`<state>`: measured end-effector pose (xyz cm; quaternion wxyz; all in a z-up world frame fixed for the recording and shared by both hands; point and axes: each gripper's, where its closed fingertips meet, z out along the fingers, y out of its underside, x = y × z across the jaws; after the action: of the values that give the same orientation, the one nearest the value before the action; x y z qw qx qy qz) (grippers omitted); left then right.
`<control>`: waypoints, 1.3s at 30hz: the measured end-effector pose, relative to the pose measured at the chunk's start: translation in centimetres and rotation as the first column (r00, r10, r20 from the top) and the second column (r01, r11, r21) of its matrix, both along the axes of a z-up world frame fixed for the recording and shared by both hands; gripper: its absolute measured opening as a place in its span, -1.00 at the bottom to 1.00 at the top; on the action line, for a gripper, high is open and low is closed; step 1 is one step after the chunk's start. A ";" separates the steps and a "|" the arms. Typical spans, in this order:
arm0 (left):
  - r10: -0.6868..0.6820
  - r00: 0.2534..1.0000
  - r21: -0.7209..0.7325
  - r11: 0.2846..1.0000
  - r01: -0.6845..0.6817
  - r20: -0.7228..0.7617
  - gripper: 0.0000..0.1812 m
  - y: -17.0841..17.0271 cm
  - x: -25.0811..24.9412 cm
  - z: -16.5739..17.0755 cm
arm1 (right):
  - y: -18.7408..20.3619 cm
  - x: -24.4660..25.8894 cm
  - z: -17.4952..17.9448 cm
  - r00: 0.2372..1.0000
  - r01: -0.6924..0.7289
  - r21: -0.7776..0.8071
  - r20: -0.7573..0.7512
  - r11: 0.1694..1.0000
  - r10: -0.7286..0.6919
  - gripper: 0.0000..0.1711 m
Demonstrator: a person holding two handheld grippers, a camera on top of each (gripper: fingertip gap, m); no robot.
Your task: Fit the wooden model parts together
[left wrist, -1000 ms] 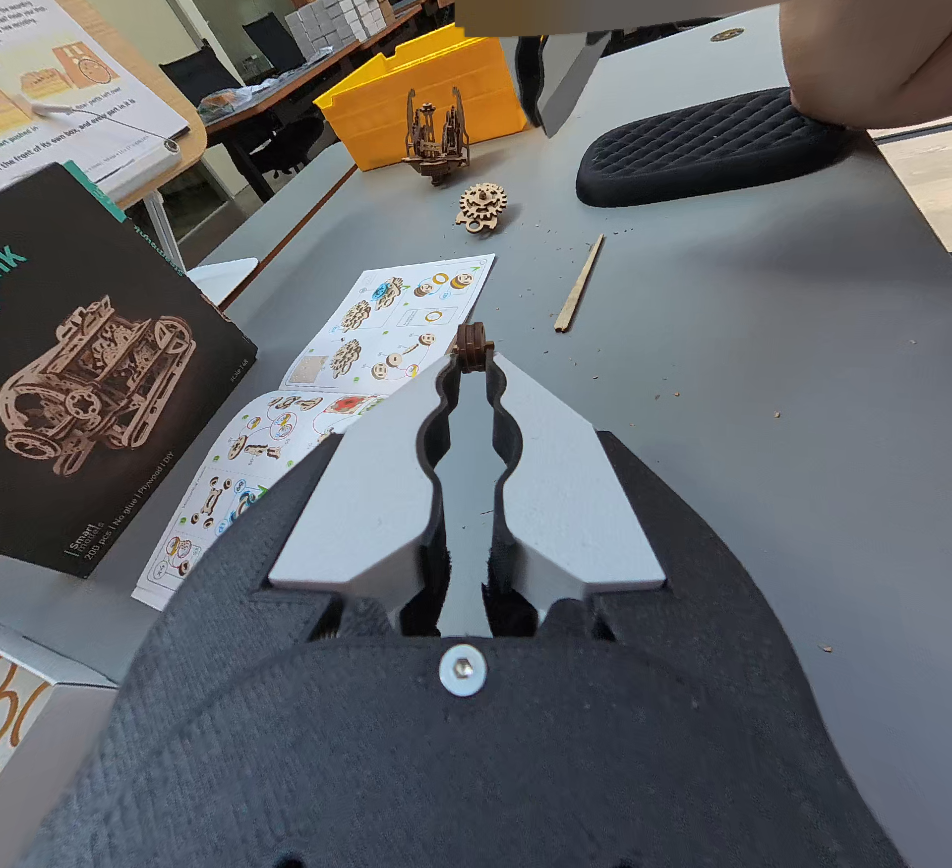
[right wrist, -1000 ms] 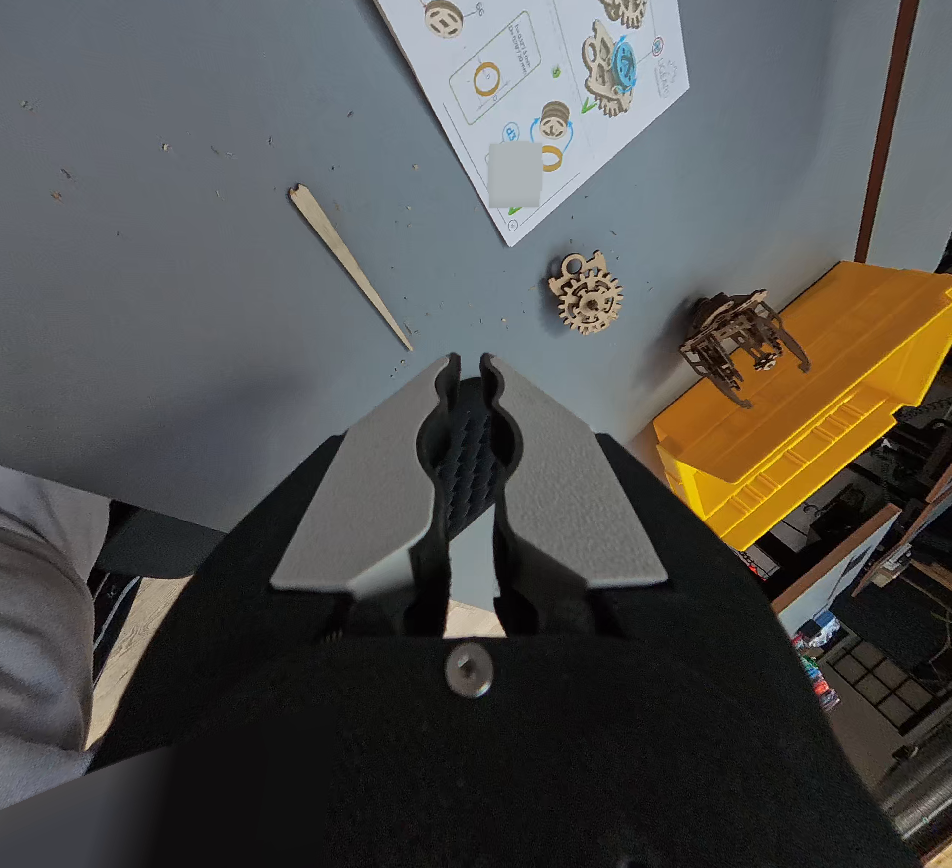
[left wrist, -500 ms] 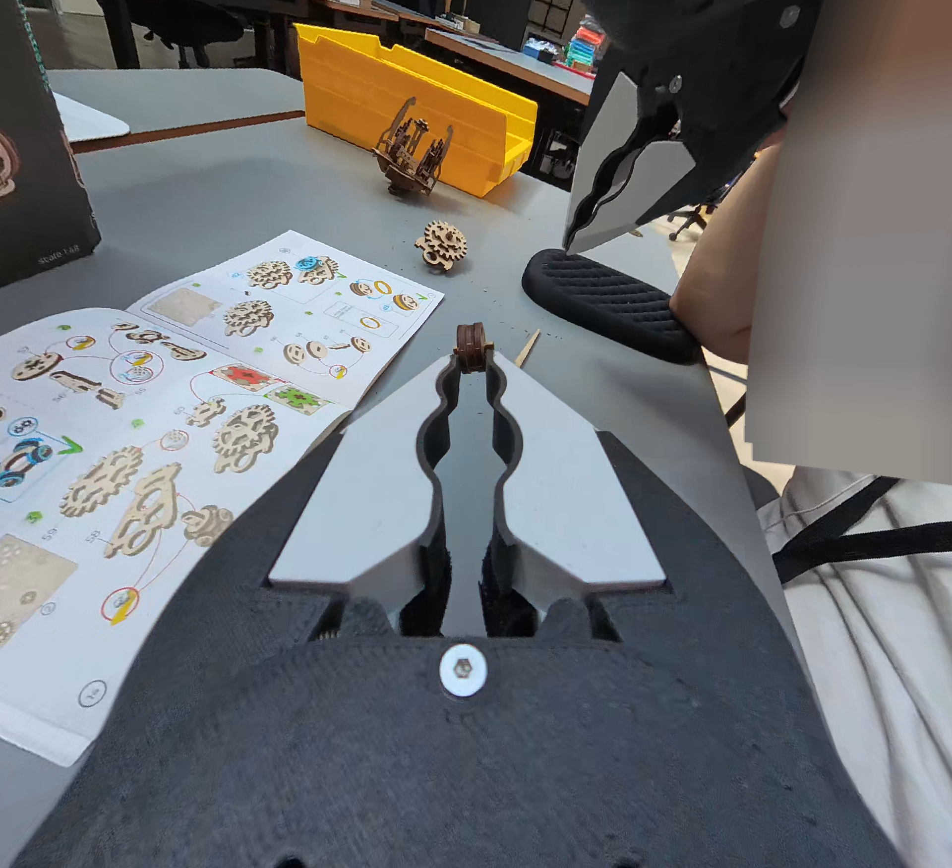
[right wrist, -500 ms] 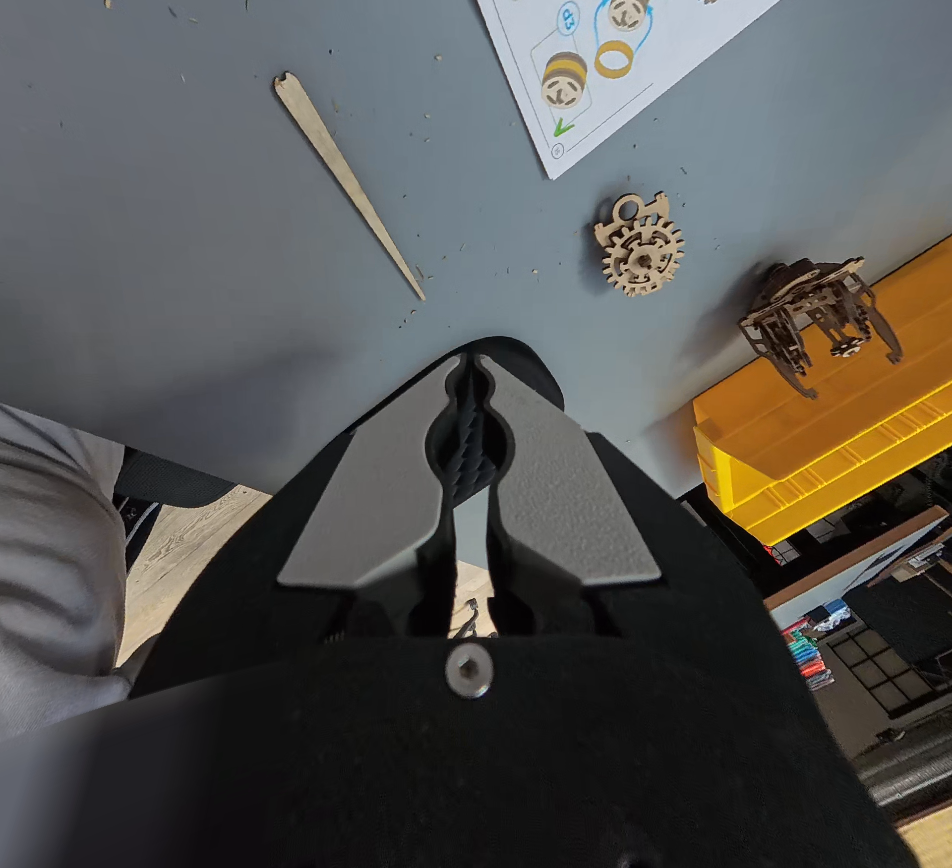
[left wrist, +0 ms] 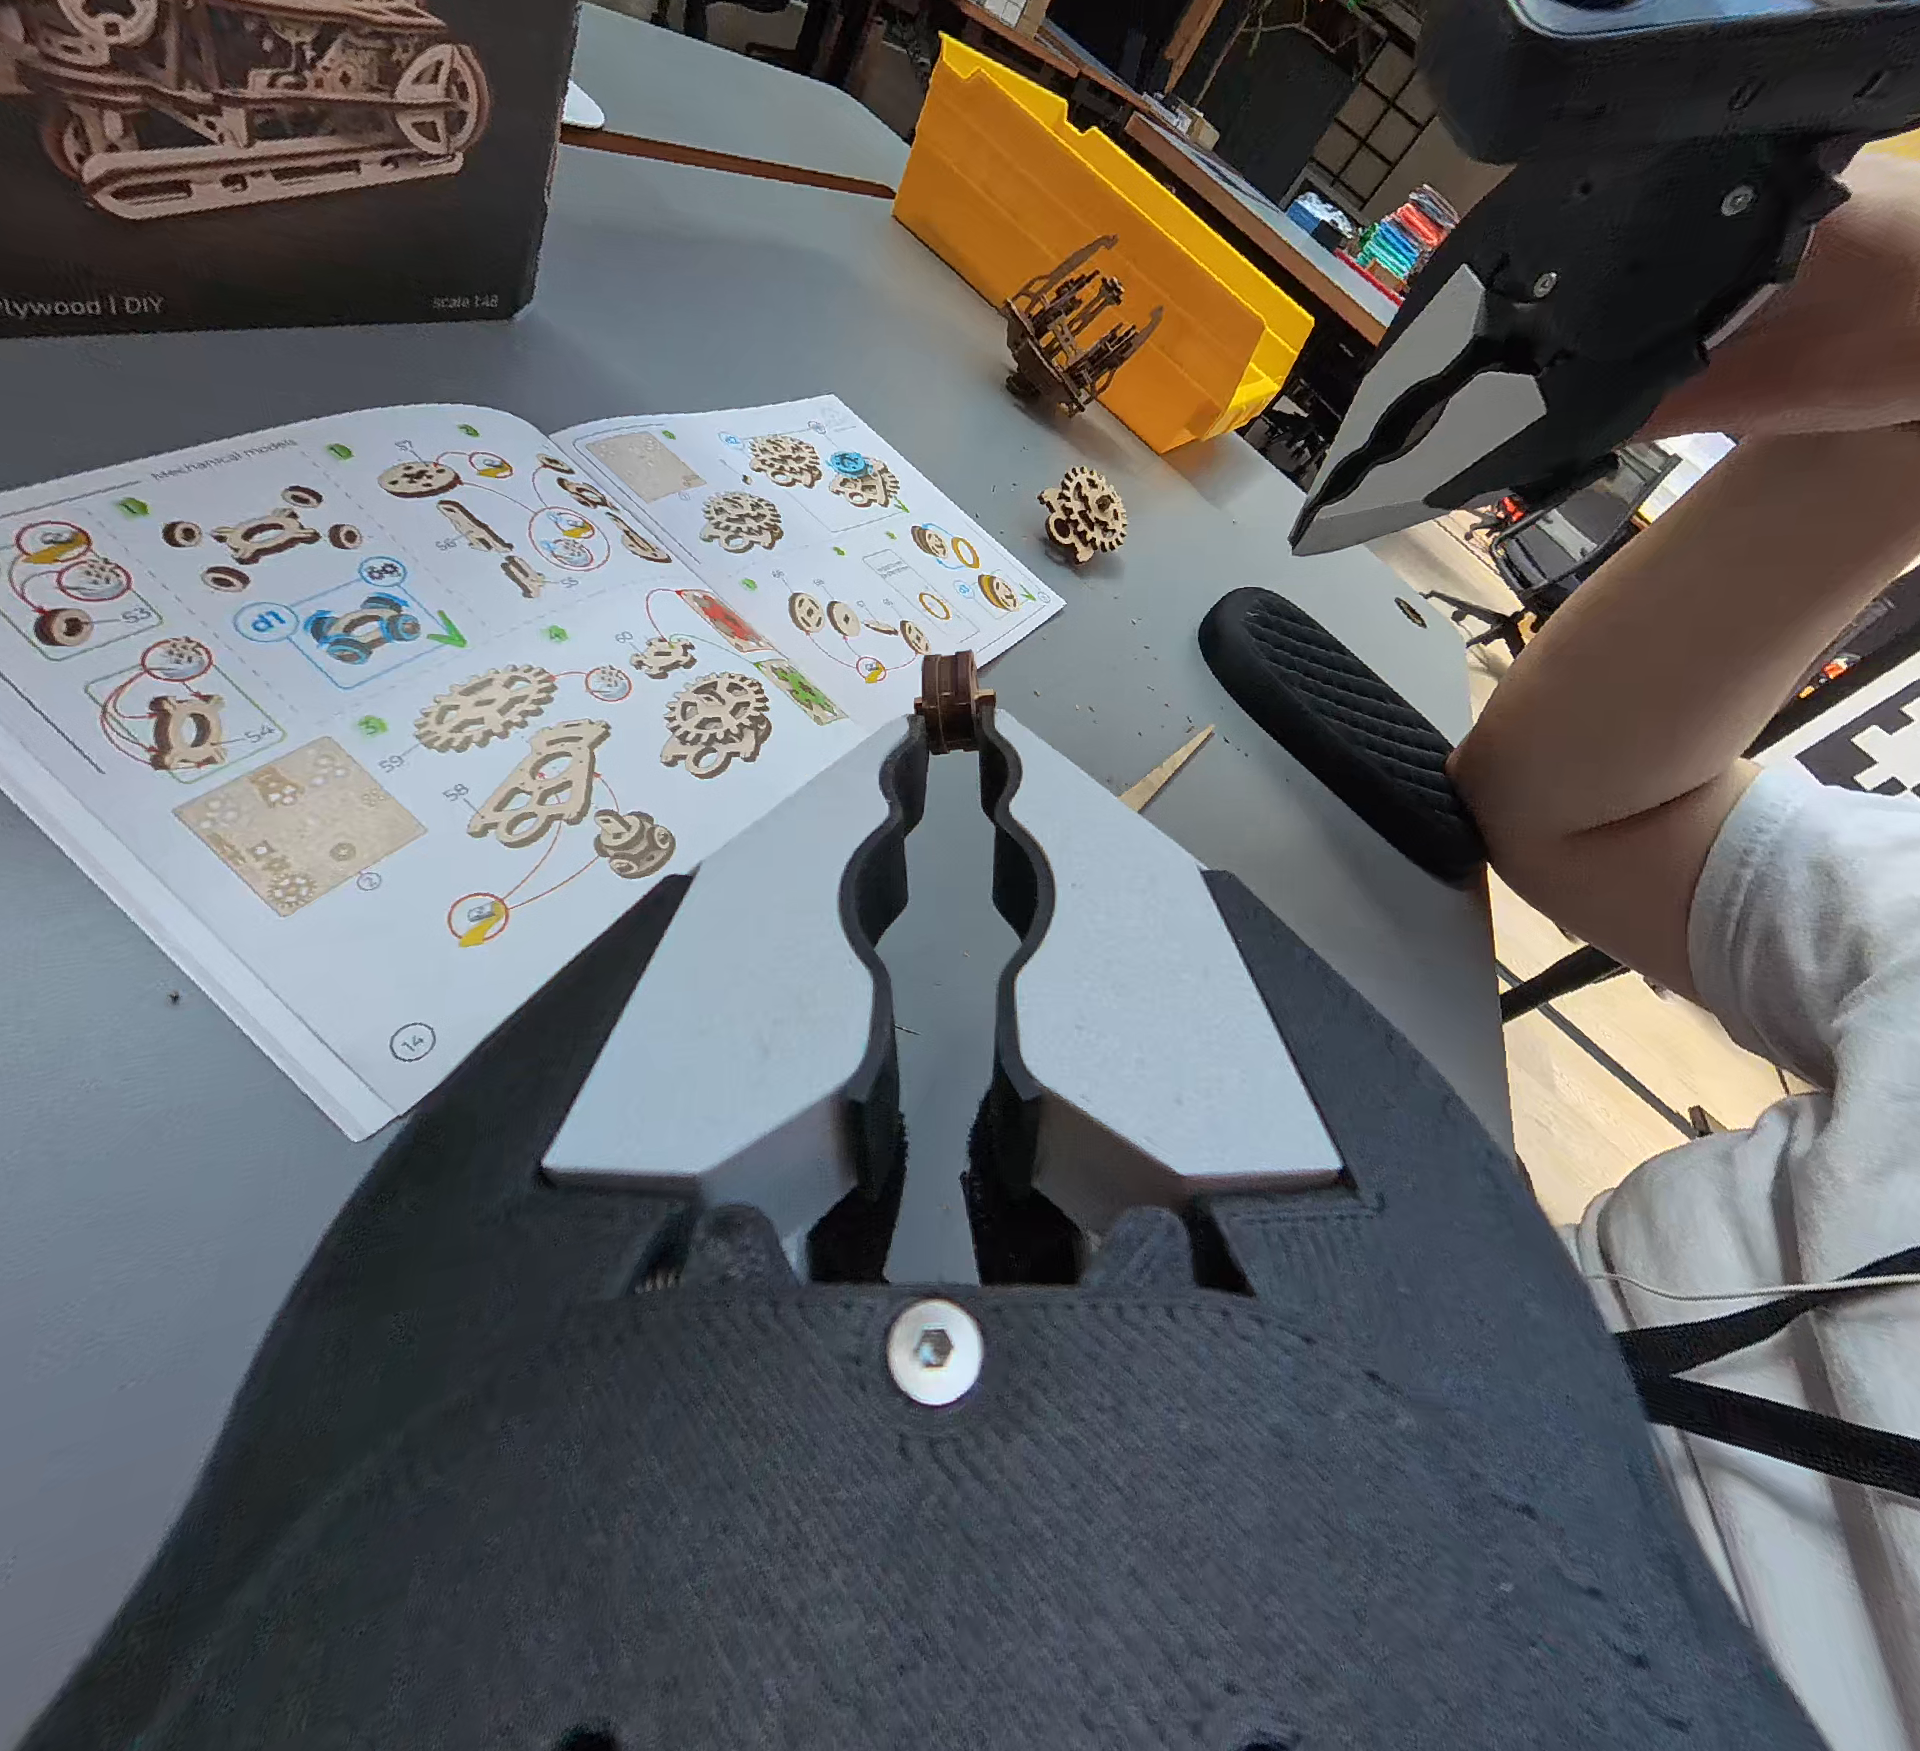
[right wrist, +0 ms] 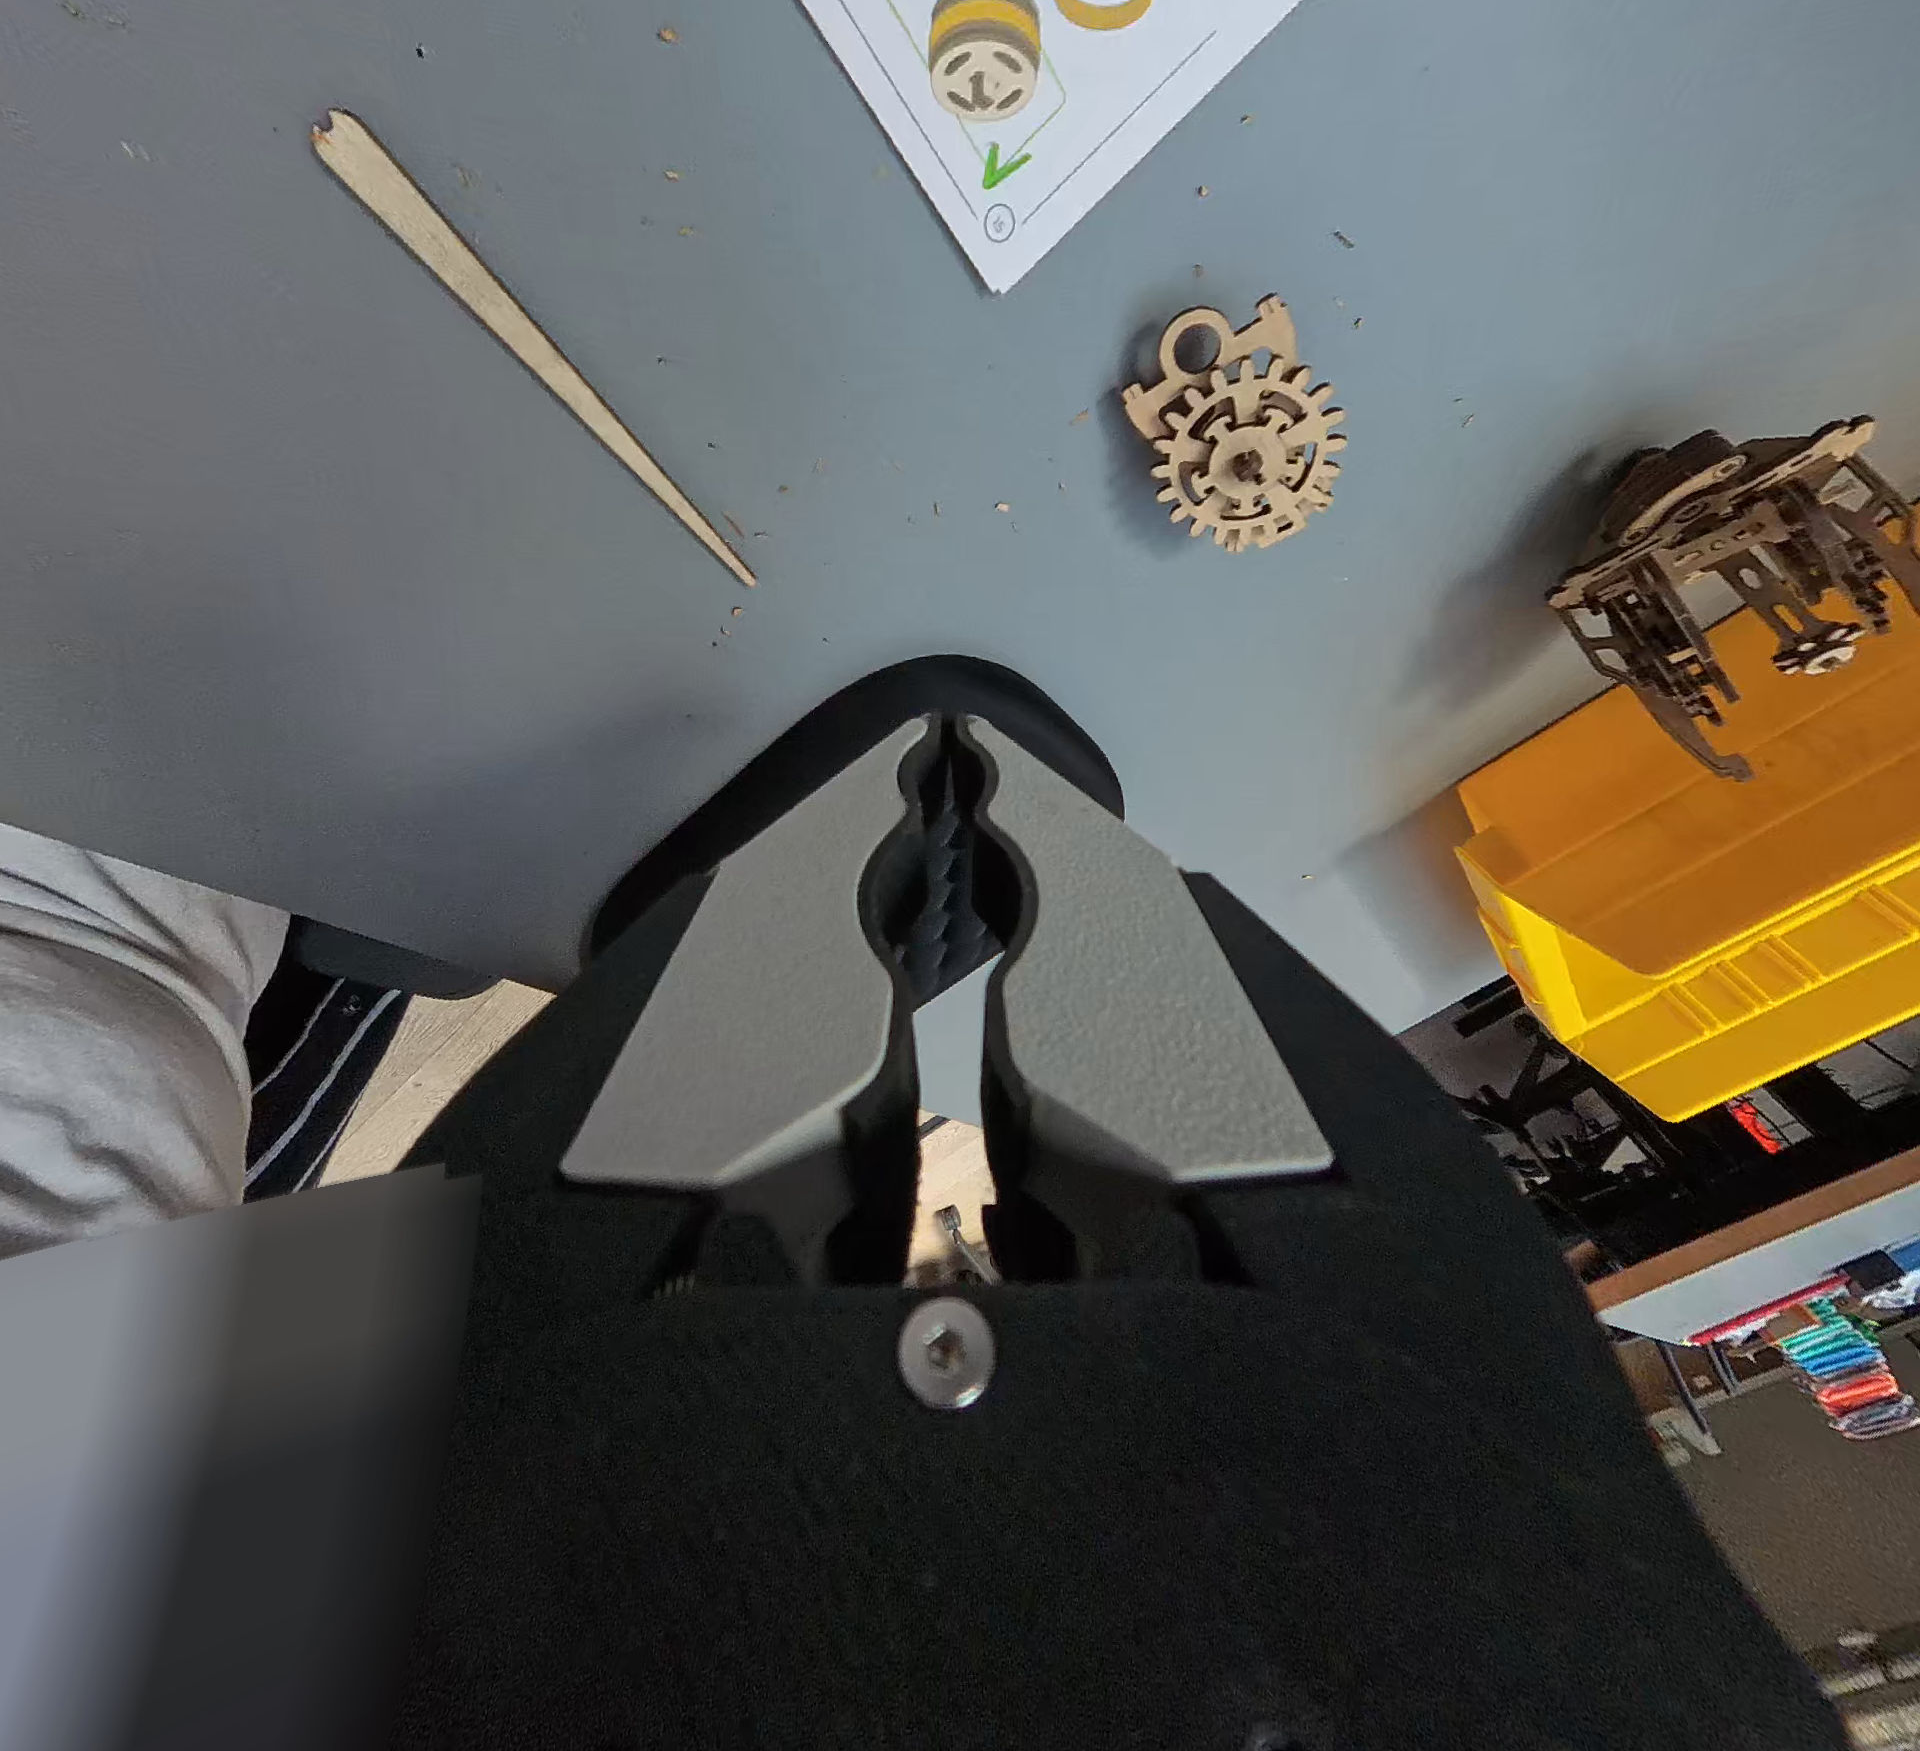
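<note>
My left gripper (left wrist: 950,727) is shut on a small brown wooden wheel part (left wrist: 949,702), held above the grey table near the open instruction booklet (left wrist: 436,683). My right gripper (right wrist: 948,727) is shut and empty, held above the table over a black wrist pad (right wrist: 1049,735); it also shows in the left wrist view (left wrist: 1325,517). A wooden gear assembly (right wrist: 1236,444) lies flat on the table, also seen in the left wrist view (left wrist: 1083,512). A darker wooden frame assembly (right wrist: 1745,558) stands next to the yellow bin (right wrist: 1704,922), also in the left wrist view (left wrist: 1070,340).
A thin tapered wooden stick (right wrist: 520,330) lies on the table (right wrist: 312,558). The black kit box (left wrist: 281,80) stands at the back left. A person's forearm (left wrist: 1621,714) rests on the black pad (left wrist: 1340,725) at the table's right edge. Wood crumbs are scattered around. The tips of one gripper are about 25 cm away from the tips of the other.
My left gripper swung left and lower over the booklet, still holding the wheel part. My right gripper closed its small gap and dropped nearer the table, toward the gear assembly.
</note>
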<state>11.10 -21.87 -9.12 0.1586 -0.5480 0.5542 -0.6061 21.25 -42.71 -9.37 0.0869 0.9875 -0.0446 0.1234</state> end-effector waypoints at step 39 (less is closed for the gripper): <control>0.027 1.000 0.031 0.999 -0.028 0.005 -0.92 0.3 0.1 -0.3 | -1.5 0.2 -0.7 0.990 0.002 -0.039 -0.138 0.999 -0.008 -1.00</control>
<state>11.22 -21.55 -9.39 0.1767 -0.5517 0.5557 -0.5963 21.45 -44.19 -10.06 0.1092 0.9917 -0.0385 0.0552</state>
